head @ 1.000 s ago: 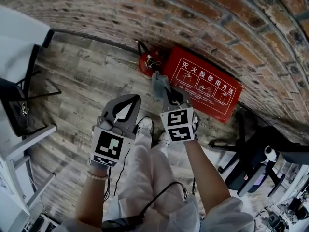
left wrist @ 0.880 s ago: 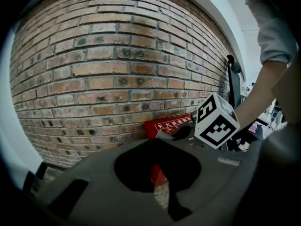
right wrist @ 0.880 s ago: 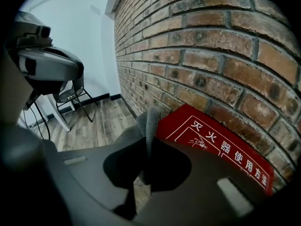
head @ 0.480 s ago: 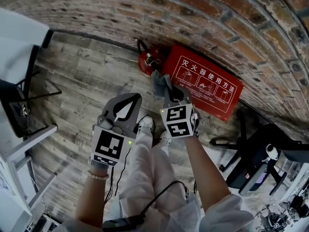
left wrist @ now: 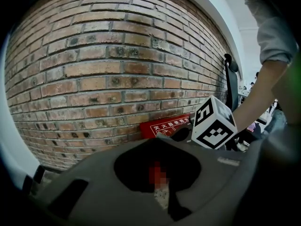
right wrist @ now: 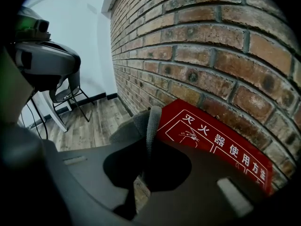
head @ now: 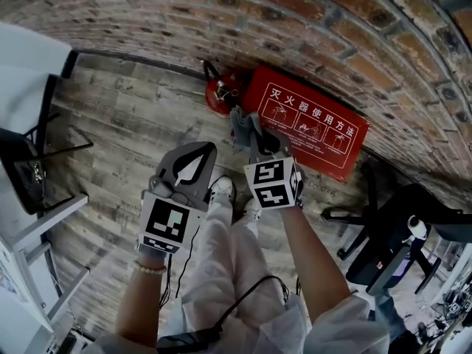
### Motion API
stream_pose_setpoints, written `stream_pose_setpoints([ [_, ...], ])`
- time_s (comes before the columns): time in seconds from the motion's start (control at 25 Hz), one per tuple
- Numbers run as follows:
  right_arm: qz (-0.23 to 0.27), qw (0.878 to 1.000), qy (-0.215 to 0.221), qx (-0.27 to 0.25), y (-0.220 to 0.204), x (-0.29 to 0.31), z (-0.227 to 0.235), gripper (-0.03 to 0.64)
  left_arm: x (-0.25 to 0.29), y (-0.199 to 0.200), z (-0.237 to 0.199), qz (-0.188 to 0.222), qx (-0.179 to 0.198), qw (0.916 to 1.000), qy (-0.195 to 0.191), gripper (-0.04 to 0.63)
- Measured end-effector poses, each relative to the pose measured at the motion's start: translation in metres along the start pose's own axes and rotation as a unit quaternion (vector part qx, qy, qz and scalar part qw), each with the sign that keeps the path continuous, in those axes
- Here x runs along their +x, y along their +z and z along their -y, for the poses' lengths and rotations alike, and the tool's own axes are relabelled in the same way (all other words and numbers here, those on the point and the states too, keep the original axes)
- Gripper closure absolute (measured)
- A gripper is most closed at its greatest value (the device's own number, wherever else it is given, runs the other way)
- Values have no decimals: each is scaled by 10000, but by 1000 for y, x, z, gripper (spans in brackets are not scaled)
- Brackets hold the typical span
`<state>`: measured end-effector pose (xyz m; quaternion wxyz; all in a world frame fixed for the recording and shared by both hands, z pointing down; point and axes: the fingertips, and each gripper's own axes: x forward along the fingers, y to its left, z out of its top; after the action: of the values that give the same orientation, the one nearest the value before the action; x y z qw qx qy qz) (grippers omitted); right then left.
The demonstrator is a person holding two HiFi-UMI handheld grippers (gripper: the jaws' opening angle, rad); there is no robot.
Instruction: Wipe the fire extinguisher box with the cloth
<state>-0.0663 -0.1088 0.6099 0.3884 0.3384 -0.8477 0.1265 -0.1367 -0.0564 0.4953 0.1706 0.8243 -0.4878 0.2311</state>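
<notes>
The red fire extinguisher box (head: 306, 130) with white print leans on the floor against the brick wall; it also shows as the box (right wrist: 216, 145) and the box (left wrist: 169, 125). A red extinguisher (head: 220, 94) stands at its left end. My right gripper (head: 257, 142) is shut on a grey cloth (head: 243, 126), which hangs just in front of the box's left part; in the right gripper view the cloth (right wrist: 145, 124) sticks up between the jaws of the right gripper (right wrist: 148, 142). My left gripper (head: 198, 152) is shut and empty, held to the left and further back; its tip (left wrist: 157, 142) points at the wall.
A brick wall (head: 295, 21) rises behind the box. A black office chair (head: 383, 242) stands at the right, a white desk and chair frame (head: 29, 161) at the left. The person's legs and shoes (head: 221, 192) are below the grippers on the wooden floor (head: 125, 124).
My right gripper with the cloth has edged slightly forward toward the box. The left gripper has stayed in place.
</notes>
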Motion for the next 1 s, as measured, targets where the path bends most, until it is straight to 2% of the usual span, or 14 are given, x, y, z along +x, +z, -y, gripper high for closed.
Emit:
stream_pose_setpoints([
  [1.0, -67, 9977, -509, 433, -51, -41, 64, 598, 38, 22, 58, -44, 351, 9980, -529, 598],
])
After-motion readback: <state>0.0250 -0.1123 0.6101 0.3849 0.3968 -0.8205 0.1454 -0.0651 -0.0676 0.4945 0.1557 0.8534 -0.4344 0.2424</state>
